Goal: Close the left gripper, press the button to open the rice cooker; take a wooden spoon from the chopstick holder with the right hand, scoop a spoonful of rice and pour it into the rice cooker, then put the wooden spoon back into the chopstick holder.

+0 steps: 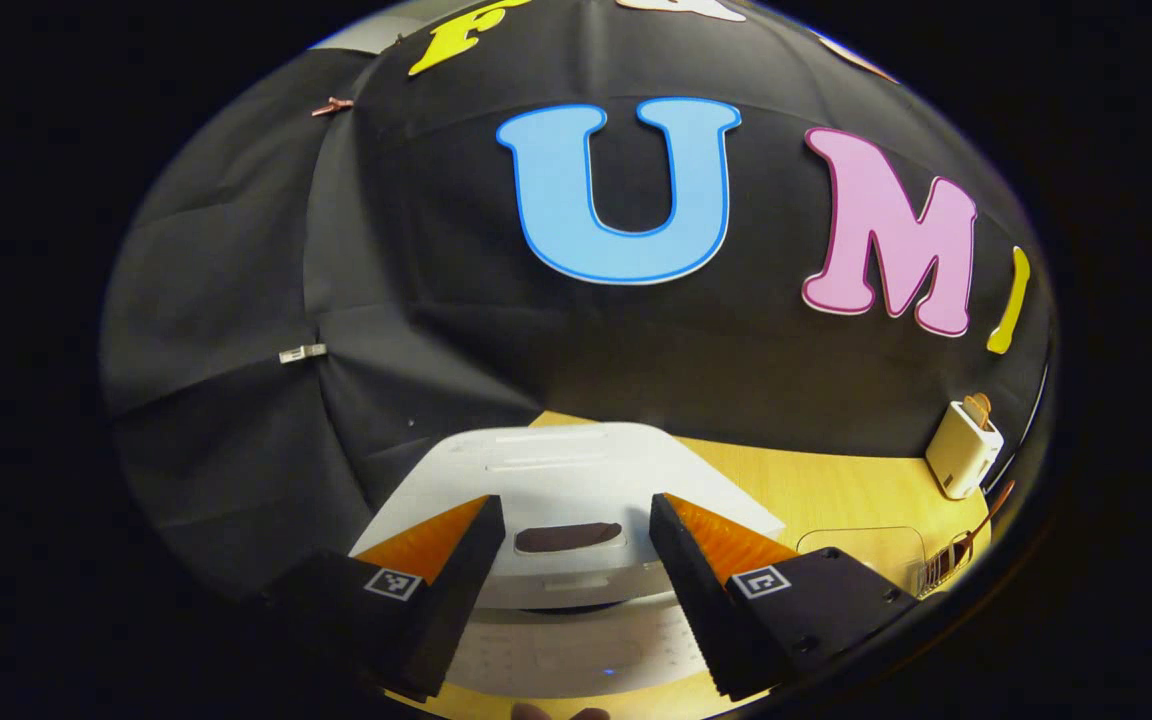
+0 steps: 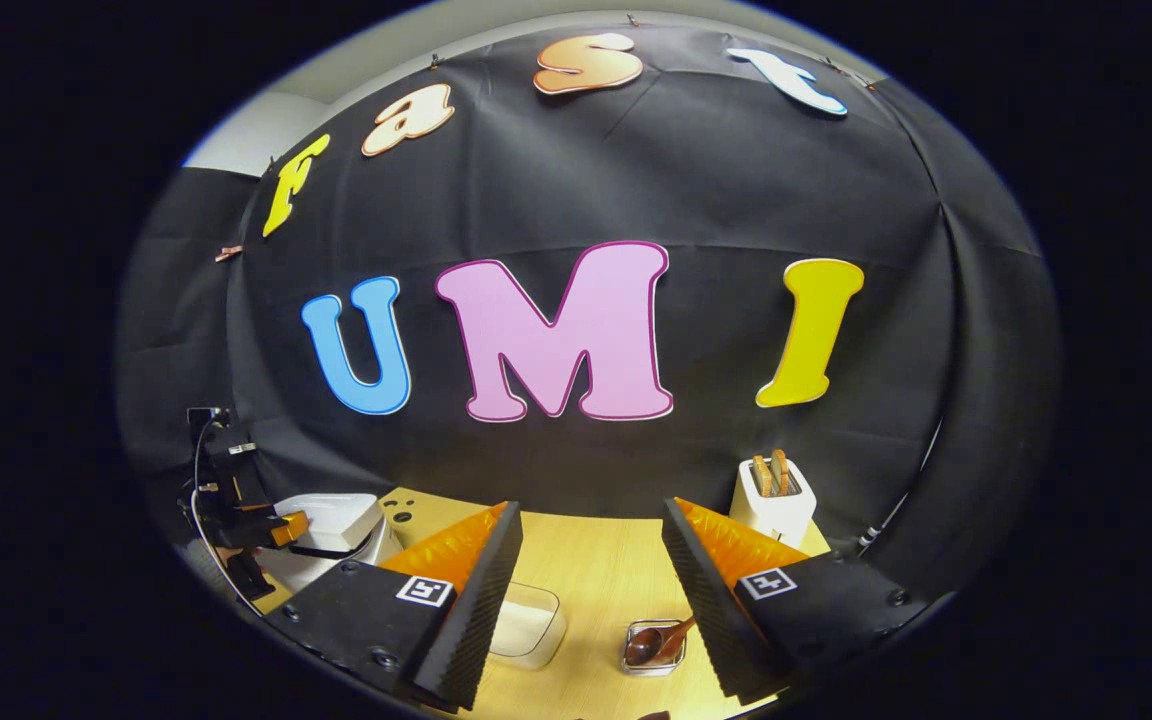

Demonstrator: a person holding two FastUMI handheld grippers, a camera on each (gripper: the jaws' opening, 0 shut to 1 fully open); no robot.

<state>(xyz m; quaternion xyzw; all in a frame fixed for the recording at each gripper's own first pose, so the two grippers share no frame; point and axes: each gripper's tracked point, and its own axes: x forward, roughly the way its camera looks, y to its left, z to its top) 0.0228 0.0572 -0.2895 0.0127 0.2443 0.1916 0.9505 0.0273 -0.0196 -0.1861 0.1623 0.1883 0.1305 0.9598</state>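
Opening step here: the left gripper (image 1: 568, 560) hangs spread wide over the white rice cooker (image 1: 576, 480), dark button (image 1: 568, 538) between its fingers, so I'd say it must clench first, while the right gripper (image 2: 591, 590), also spread and empty, waits above the wooden spoon (image 2: 658, 640).

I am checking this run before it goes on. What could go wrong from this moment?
1. The left gripper is open above the rice cooker; open fingers could straddle the button instead of pressing it.
2. The wooden spoon leans low in its holder, so the right gripper may tip it.
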